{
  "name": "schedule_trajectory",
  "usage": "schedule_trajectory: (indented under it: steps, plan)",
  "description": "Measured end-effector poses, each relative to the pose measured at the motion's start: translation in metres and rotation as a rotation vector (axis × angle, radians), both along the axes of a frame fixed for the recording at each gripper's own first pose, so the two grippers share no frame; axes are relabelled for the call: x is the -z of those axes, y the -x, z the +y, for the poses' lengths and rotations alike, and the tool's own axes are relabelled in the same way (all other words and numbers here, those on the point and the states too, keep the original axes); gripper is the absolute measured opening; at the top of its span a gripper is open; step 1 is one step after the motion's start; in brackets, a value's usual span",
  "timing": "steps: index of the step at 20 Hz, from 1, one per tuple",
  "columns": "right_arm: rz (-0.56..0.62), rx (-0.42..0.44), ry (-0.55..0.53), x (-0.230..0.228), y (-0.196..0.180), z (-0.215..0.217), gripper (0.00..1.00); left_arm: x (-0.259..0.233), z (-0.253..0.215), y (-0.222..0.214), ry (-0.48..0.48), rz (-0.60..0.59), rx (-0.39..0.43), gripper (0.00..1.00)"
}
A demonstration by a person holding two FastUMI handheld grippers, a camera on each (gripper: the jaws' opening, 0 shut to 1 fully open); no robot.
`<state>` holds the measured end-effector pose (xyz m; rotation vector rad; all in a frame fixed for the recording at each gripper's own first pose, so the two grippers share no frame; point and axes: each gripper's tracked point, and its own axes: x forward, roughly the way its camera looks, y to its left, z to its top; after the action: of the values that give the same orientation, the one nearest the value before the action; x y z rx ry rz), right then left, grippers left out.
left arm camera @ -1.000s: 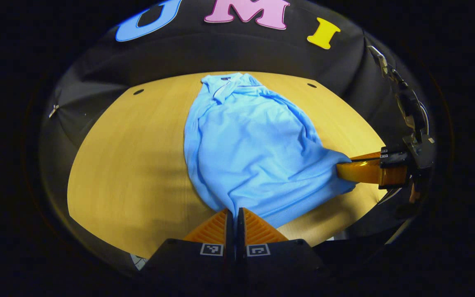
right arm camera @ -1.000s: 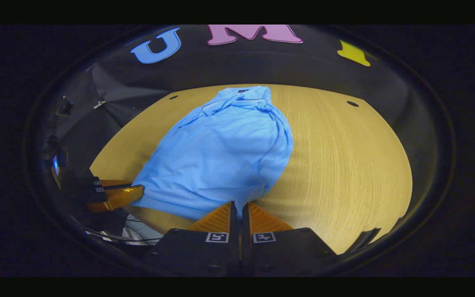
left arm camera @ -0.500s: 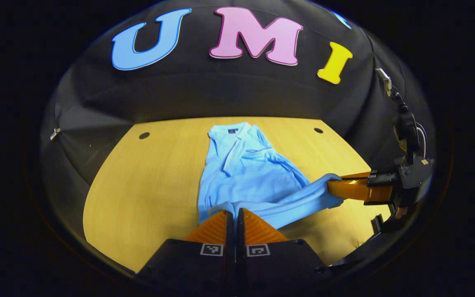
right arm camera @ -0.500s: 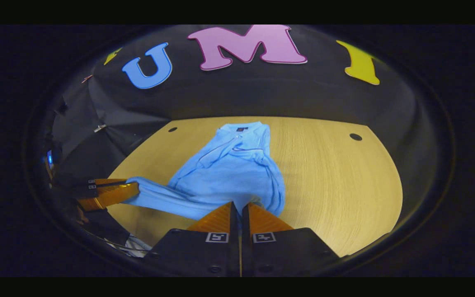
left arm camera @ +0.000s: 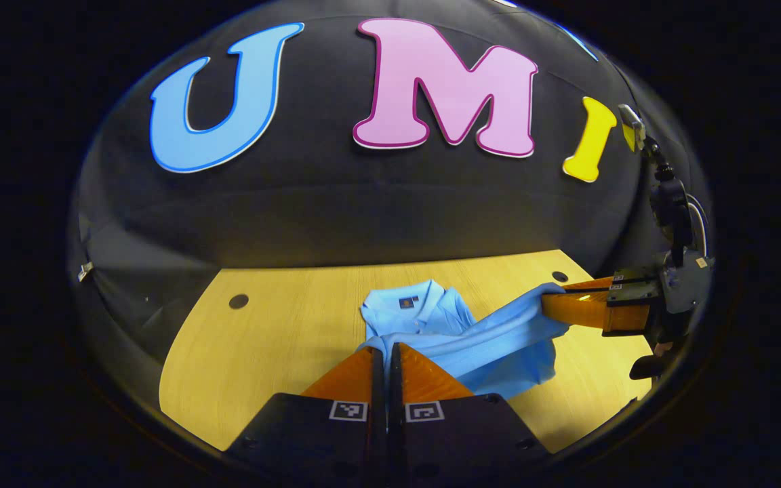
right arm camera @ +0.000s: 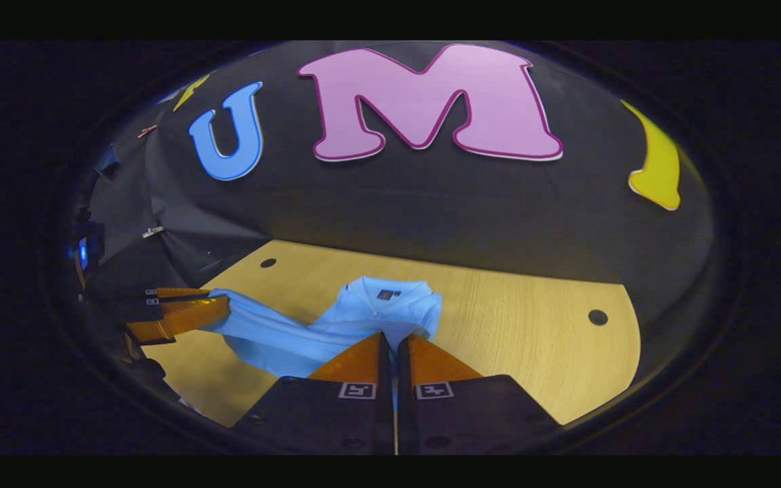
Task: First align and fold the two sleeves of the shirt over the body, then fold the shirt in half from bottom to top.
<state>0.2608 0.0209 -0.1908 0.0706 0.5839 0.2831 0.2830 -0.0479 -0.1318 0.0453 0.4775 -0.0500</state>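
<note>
A light blue polo shirt [left arm camera: 492, 342] lies on the wooden table [left arm camera: 275, 339], collar toward the booth wall. My left gripper [left arm camera: 386, 350] is shut on one corner of its bottom hem, held above the table close to the collar [left arm camera: 407, 308]. In the same view my right gripper [left arm camera: 553, 305] pinches the other hem corner at the right. The right gripper view shows the shirt [right arm camera: 282, 339] stretched between my right gripper [right arm camera: 394, 339], shut on the hem, and the left gripper [right arm camera: 217, 312] at the left. The raised hem hides the shirt's body and sleeves.
The table [right arm camera: 533, 339] has small dark round holes near its far corners [left arm camera: 238, 301] [right arm camera: 597, 316]. The black cloth wall stands just behind the far edge. A hand-held gripper body with a cable [left arm camera: 675, 224] rises at the right of the left gripper view.
Both grippers have carried the bottom hem up and forward over the shirt toward the collar. The wall is much nearer, and most of the shirt's body is now covered by the lifted hem.
</note>
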Motion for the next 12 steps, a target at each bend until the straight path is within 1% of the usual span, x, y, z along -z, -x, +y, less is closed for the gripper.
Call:
schedule_trajectory:
  steps: [1,2,5,8,12]
  plan:
    - [-0.017,0.008,0.001,-0.001,-0.018,0.000,0.06,0.001,0.002,-0.021,0.003,-0.006,-0.001,0.02]
    - [-0.022,0.018,0.007,0.003,-0.034,-0.003,0.06,0.000,0.006,-0.042,-0.004,-0.021,0.001,0.06]
    - [-0.033,0.037,0.030,0.021,-0.078,-0.007,0.07,0.014,0.019,-0.101,-0.046,-0.034,0.017,0.06]
    - [-0.024,0.060,0.042,0.048,-0.115,-0.011,0.06,0.042,0.028,-0.151,-0.028,-0.028,0.038,0.06]
    - [-0.024,0.088,0.086,0.086,-0.158,-0.012,0.06,0.079,0.034,-0.208,-0.045,-0.030,0.064,0.06]
